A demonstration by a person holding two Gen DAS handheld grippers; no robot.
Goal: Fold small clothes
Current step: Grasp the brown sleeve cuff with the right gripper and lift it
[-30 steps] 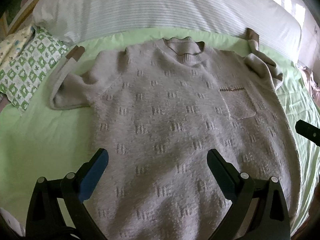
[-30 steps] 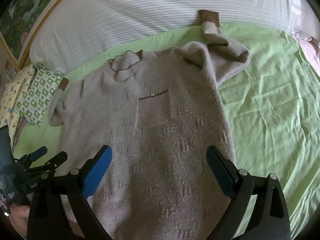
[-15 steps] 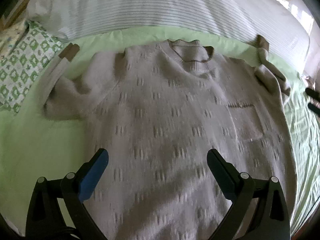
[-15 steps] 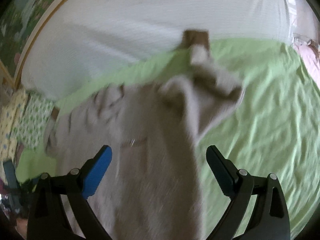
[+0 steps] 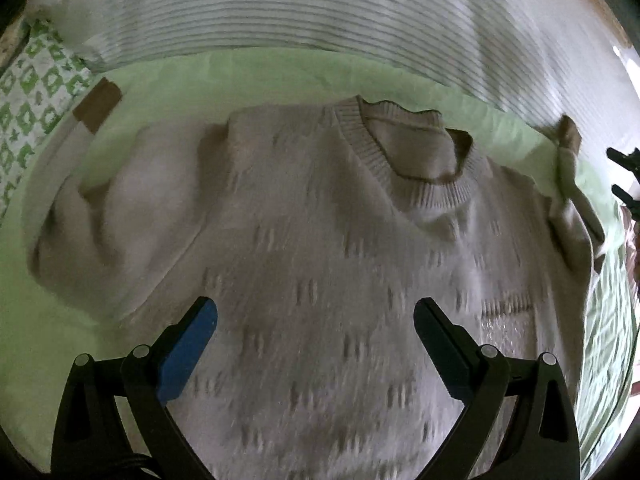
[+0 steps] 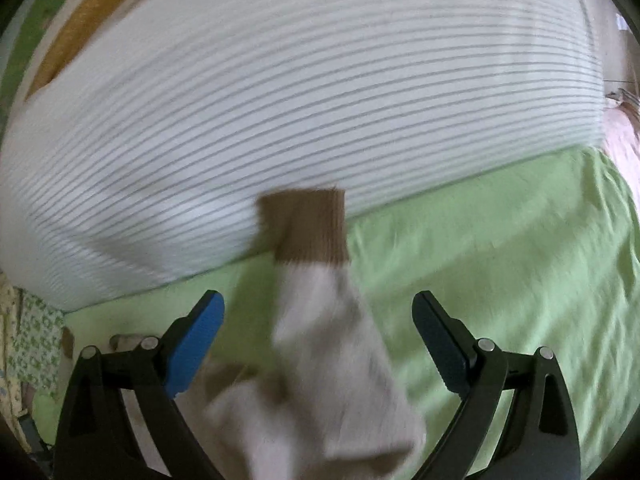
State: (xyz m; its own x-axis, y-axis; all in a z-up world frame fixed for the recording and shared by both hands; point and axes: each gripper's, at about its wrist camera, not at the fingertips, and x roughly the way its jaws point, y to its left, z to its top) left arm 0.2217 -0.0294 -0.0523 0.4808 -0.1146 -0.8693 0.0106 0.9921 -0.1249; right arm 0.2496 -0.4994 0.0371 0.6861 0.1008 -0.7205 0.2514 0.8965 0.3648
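Note:
A beige knitted sweater (image 5: 320,248) lies face up on a green sheet, neck toward the far side, its ribbed collar (image 5: 408,168) near the centre of the left wrist view. My left gripper (image 5: 316,320) hovers open above the chest, nothing between its fingers. One sleeve with a brown cuff (image 5: 98,104) stretches to the left. In the right wrist view the other sleeve (image 6: 328,344) runs up between the fingers of my open right gripper (image 6: 318,312), and its brown cuff (image 6: 306,226) rests against the striped pillow. The right gripper's tips (image 5: 622,176) show at the left view's right edge.
A long white pillow with thin grey stripes (image 6: 304,100) borders the far side of the green sheet (image 6: 500,272). A green-and-white patterned cushion (image 5: 28,92) lies at the left. Open sheet extends to the right of the sleeve.
Both grippers have moved forward toward the far side. The left now looks at the collar and shoulders; the right has swung from the sweater's body to the right sleeve and cuff.

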